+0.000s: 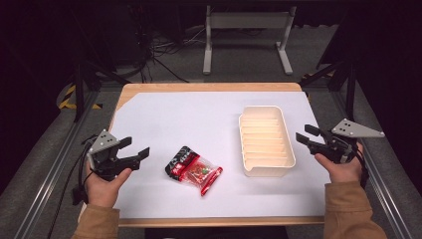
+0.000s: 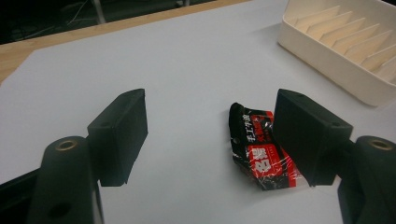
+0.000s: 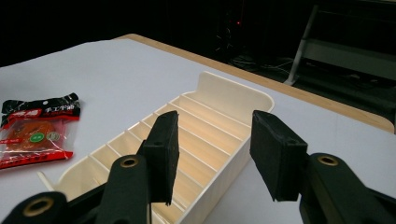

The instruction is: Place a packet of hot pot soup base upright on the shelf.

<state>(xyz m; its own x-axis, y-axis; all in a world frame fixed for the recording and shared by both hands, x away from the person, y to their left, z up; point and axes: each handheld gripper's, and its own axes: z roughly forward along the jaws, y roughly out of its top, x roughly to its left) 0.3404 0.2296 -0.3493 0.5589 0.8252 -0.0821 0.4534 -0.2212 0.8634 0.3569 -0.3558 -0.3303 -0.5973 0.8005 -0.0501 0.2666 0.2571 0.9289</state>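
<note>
A red and black snack packet (image 1: 194, 169) lies flat on the white table sheet (image 1: 199, 119), near the front middle. To its right stands a cream tray (image 1: 249, 169) with several slotted dividers, empty as far as I see. My left gripper (image 1: 135, 148) hovers open at the table's left edge, pointing toward the packet (image 2: 261, 149), which lies just beyond its right jaw. My right gripper (image 1: 304, 135) is open beside the tray's right side; its jaws frame the tray wall (image 3: 219, 95), and the packet (image 3: 39, 130) lies farther left. Nothing is between either pair of jaws.
The wooden table edge (image 1: 209, 86) borders the white sheet at the back. Metal rails (image 1: 45, 174) run along both sides. A grey stand (image 1: 246, 22) and cables sit on the dark floor beyond. Bare sheet lies behind the packet.
</note>
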